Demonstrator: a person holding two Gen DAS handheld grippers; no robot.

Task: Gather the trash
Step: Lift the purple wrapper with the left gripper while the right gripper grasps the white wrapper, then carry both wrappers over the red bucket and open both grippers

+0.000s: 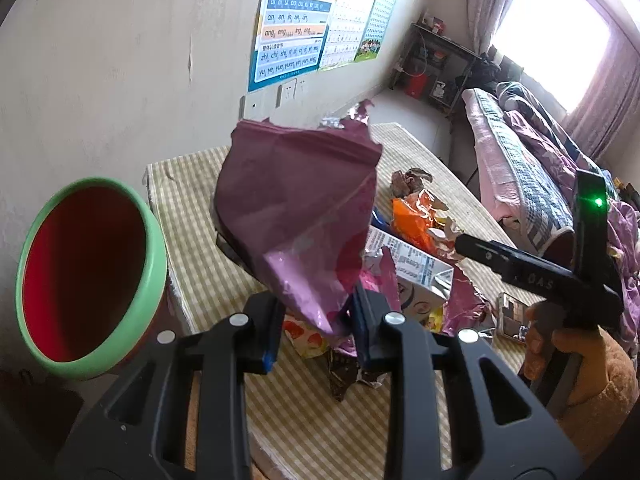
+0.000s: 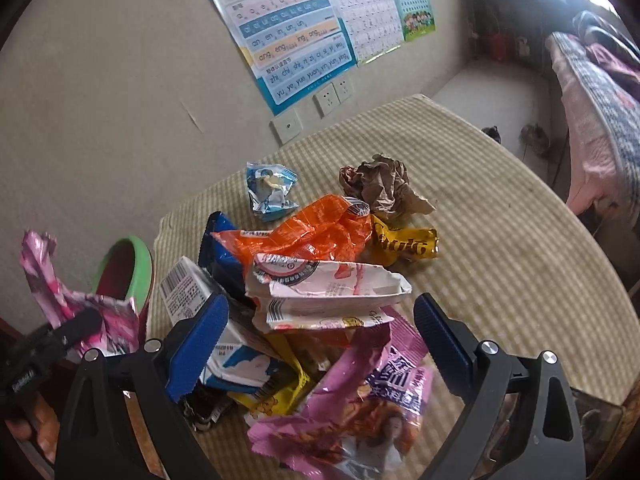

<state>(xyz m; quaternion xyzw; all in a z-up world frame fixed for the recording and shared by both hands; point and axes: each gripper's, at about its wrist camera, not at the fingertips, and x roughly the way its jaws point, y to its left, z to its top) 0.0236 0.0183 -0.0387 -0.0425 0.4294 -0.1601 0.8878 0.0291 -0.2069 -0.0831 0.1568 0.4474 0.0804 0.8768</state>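
Observation:
My left gripper is shut on the lower corner of a large purple foil bag, held up above the table. In the right wrist view that pink wrapper hangs at the far left near the bin. The bin is red inside with a green rim and stands off the table's left end. My right gripper is open above the trash pile, straddling a white pouch and a pink wrapper without pressing on either. An orange wrapper lies behind them.
The table wears a checked cloth. Brown crumpled paper, a yellow wrapper, a small blue packet and a white carton also lie there. A phone rests near the front edge. A bed stands to the right.

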